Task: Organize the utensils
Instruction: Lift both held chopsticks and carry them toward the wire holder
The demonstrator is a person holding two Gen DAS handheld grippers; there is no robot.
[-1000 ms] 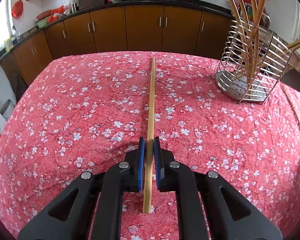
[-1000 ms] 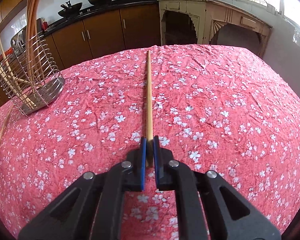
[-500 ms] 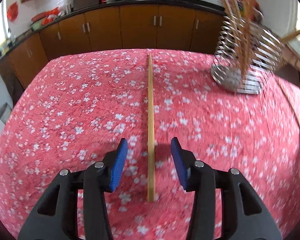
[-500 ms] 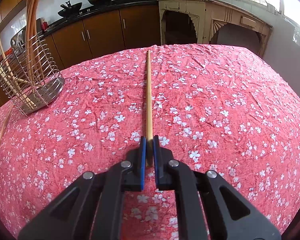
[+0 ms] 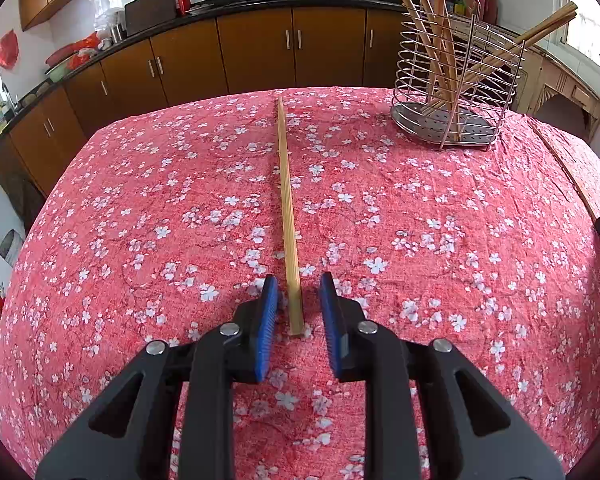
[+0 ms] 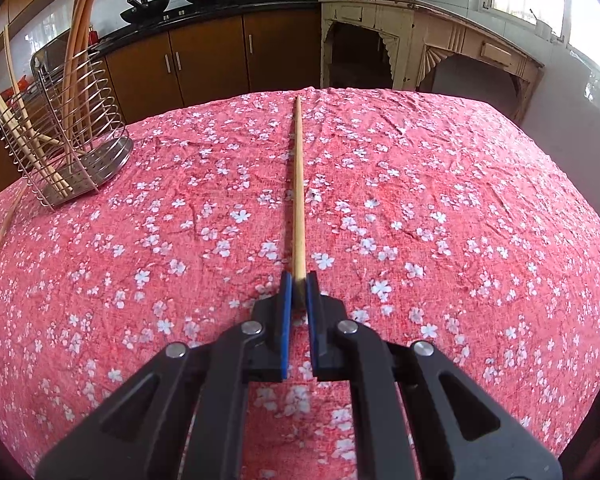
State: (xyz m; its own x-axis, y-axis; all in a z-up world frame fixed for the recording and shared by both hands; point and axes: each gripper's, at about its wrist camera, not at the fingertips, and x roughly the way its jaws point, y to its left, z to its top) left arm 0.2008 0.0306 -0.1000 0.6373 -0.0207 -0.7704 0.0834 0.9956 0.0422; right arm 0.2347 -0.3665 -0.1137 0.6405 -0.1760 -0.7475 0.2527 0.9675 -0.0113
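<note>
While the left gripper [image 5: 299,300] gapes around a square bamboo chopstick [image 5: 287,204], the right gripper [image 6: 299,292] pinches a round one [image 6: 299,184].

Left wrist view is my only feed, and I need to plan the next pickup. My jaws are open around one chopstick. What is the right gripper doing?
Observer: The right gripper has its jaws shut on the near end of a second chopstick.
Operator: Which way does that one point?
Observer: Straight ahead of the gripper, toward the far edge of the table.
Operator: Where is the rack from there?
Observer: The rack stands ahead and to the left of that gripper.
</note>
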